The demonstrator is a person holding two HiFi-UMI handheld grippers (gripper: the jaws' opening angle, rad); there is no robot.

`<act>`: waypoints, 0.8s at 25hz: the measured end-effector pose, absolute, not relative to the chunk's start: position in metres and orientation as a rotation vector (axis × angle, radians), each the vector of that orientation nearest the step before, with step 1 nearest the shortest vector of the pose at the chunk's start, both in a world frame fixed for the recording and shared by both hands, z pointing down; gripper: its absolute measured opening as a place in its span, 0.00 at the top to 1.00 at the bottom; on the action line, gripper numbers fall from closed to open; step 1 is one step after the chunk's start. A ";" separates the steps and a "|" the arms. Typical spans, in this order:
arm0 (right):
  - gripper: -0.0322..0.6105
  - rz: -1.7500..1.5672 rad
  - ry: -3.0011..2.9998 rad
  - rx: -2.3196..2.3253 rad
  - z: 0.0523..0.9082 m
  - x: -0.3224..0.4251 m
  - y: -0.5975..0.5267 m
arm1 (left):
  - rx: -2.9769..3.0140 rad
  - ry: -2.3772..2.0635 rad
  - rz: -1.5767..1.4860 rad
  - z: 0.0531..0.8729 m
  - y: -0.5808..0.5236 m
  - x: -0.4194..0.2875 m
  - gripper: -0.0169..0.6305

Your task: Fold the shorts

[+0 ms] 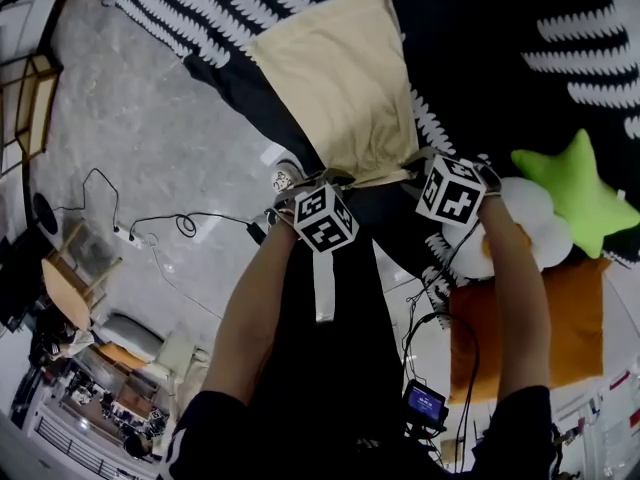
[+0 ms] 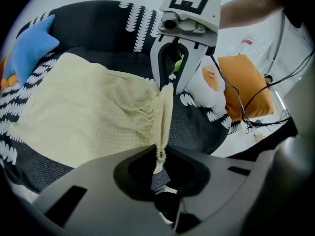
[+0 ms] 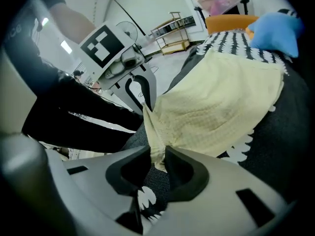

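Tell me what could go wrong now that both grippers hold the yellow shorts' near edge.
The left gripper pinches only a thin gathered strip of the pale yellow checked fabric shorts; it may slip from the fingers during the lift.
The right gripper grips a bunched corner, so the fold could come out creased or skewed.
The white plush toy and green star-shaped cushion lie close beside that gripper and could get knocked.
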State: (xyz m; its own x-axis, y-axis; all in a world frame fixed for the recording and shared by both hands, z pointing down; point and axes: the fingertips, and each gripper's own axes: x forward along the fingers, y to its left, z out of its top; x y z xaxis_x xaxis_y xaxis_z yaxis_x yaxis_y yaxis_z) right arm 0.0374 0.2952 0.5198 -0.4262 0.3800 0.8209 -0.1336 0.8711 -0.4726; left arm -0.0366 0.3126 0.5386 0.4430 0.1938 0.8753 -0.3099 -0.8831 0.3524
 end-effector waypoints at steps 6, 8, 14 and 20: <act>0.81 0.715 -1.856 -0.302 0.504 0.034 0.309 | 2.211 0.111 1.417 0.522 0.328 -0.040 0.90; 0.81 0.726 -1.829 -0.360 0.498 0.032 0.324 | 2.189 0.197 1.413 0.516 0.341 -0.041 0.90; 0.81 0.827 -1.792 -0.498 0.483 0.023 0.377 | 2.093 0.340 1.347 0.497 0.384 -0.046 0.90; 0.80 0.870 -1.755 -0.520 0.467 0.037 0.391 | 2.092 0.400 1.290 0.474 0.399 -0.034 0.90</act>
